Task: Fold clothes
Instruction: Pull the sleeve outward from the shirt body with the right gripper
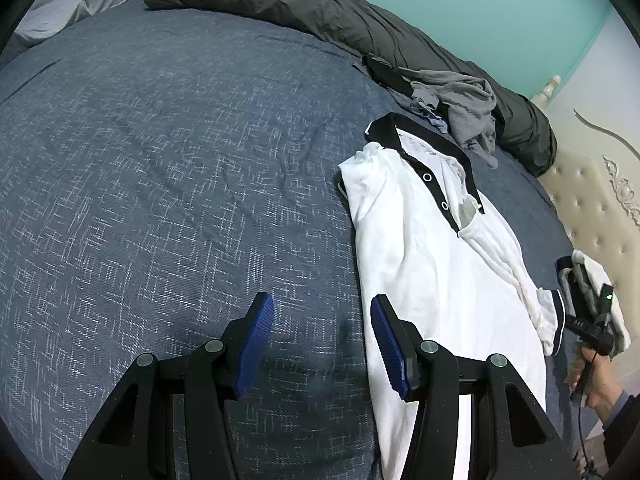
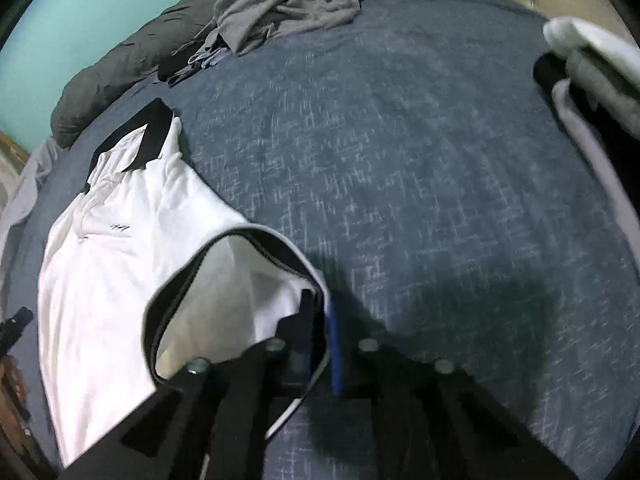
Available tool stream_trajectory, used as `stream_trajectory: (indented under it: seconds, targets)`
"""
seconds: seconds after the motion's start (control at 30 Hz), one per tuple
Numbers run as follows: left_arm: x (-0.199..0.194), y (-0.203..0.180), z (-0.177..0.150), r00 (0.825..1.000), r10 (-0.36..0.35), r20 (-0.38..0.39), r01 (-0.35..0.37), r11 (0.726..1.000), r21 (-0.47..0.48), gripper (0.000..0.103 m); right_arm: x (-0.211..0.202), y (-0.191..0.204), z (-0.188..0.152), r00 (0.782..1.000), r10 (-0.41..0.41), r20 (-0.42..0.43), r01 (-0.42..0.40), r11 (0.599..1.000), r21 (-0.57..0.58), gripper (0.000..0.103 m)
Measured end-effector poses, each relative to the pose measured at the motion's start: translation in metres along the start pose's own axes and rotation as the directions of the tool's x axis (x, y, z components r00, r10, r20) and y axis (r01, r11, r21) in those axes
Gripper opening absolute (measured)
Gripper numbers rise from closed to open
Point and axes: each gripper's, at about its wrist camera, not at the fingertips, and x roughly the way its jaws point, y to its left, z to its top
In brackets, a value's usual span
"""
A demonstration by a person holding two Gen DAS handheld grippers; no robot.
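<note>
A white polo shirt (image 1: 432,264) with a black collar lies face up on the blue bedspread (image 1: 160,160). My left gripper (image 1: 320,304) hovers open at the shirt's lower left edge. Its right pad is over the white cloth, and only bedspread shows between the pads. In the right wrist view the same shirt (image 2: 104,264) lies to the left, and my right gripper (image 2: 325,316) is shut on the black-trimmed sleeve cuff (image 2: 256,240), which it holds lifted off the bed. The left wrist view shows a hand (image 1: 596,380) holding that gripper at the far right.
A crumpled pile of grey clothes (image 1: 464,108) lies beyond the collar, against a rolled dark duvet (image 1: 320,12). A stack of folded white and grey garments (image 2: 592,64) sits at the bed's right edge, by the tufted headboard (image 1: 592,200).
</note>
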Motion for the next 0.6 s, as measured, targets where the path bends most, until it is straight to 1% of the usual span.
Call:
stream_trajectory:
  seconds: [0.07, 0.13, 0.27, 0.47, 0.6]
  targets:
    - [0.001, -0.001, 0.0, 1.0, 0.003, -0.002, -0.003, 1.0, 0.005, 0.055, -0.013, -0.003, 0.007, 0.997, -0.012, 0.075, 0.012, 1.0, -0.005, 0.001]
    - [0.002, -0.002, -0.001, 1.0, 0.006, -0.003, -0.006, 1.0, 0.01, 0.055, -0.027, -0.009, 0.017, 0.989, -0.043, 0.144, 0.044, 0.999, 0.0, 0.001]
    - [0.003, -0.003, -0.001, 1.0, 0.015, -0.004, -0.015, 1.0, 0.018, 0.055, -0.046, -0.029, 0.042, 0.969, -0.097, 0.227, 0.094, 0.995, 0.027, 0.001]
    - [0.007, -0.001, -0.001, 0.999, 0.03, -0.01, -0.03, 0.999, 0.025, 0.055, -0.041, -0.042, 0.077, 0.96, -0.151, 0.235, 0.147, 0.988, 0.035, 0.001]
    - [0.013, -0.001, -0.003, 0.999, 0.042, -0.017, -0.042, 0.999, 0.034, 0.055, -0.025, -0.046, 0.102, 0.958, -0.19, 0.217, 0.189, 0.982, 0.024, 0.001]
